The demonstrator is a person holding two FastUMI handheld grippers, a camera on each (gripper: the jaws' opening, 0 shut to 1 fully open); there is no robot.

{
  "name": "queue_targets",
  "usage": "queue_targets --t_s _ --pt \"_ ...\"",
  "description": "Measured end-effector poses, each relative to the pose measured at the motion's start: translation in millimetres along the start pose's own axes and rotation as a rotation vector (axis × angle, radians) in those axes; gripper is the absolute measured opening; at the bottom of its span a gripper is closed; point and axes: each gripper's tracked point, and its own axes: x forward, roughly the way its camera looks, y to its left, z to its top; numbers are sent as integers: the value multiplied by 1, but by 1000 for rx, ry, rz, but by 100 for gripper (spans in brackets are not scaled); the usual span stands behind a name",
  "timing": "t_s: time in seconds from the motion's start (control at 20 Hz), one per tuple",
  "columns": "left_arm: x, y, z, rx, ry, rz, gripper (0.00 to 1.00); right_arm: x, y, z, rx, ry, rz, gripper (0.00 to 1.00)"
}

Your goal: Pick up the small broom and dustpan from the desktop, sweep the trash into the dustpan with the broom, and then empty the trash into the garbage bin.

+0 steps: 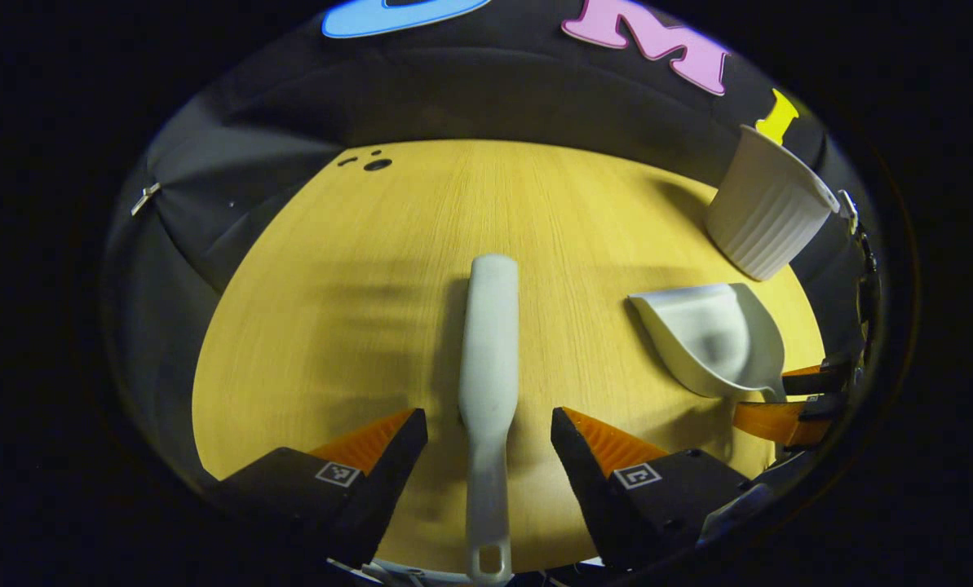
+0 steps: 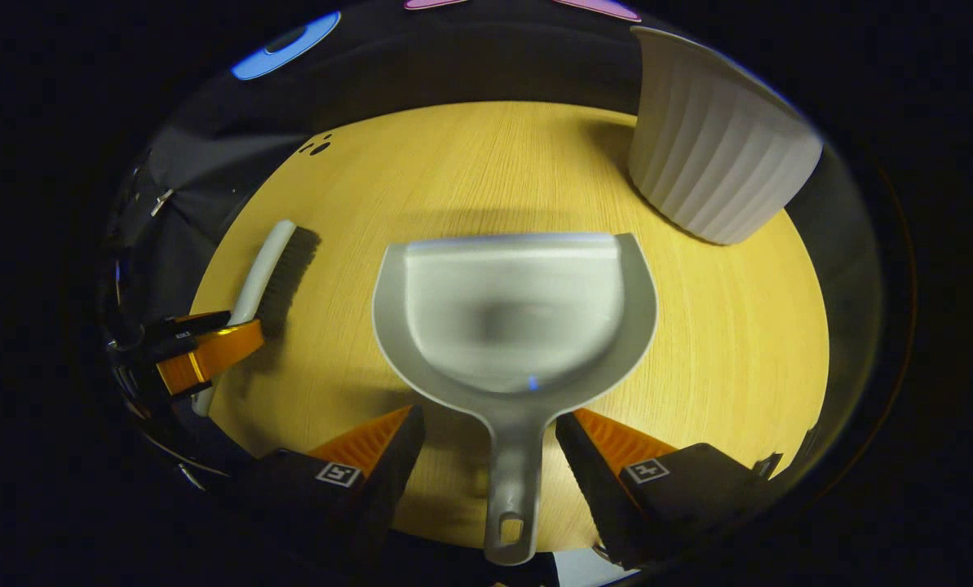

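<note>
Broom (image 1: 488, 342) lies flat on the tabletop (image 1: 356, 326), its handle running between the spread fingers of the left gripper (image 1: 488, 428), which straddle it without touching. Dustpan (image 2: 515, 314) rests on the same tabletop, its handle between the released fingers of the right gripper (image 2: 490, 428). Beyond the dustpan, near the tabletop's far edge, stands the ribbed white garbage bin (image 2: 710, 155).

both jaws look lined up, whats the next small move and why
Probably close both at once: the left gripper sits open astride the broom handle, the right gripper open astride the dustpan handle, and neither is pressing yet.
</note>
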Motion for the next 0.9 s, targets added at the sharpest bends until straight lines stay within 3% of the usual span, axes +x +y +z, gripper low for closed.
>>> queue_targets --t_s 0.15,0.5,0.75,0.9 --pt "-38 1 15 8 -121 3 97 -25 6 13 4 -88 -11 100" --pt "-133 6 42 46 -422 43 96 -110 31 59 -19 -418 -41 99" --pt "-206 11 33 84 -585 104 96 -180 66 69 -31 -630 -16 99" --pt "-246 18 15 97 -661 170 96 -208 87 56 -68 -700 15 99"
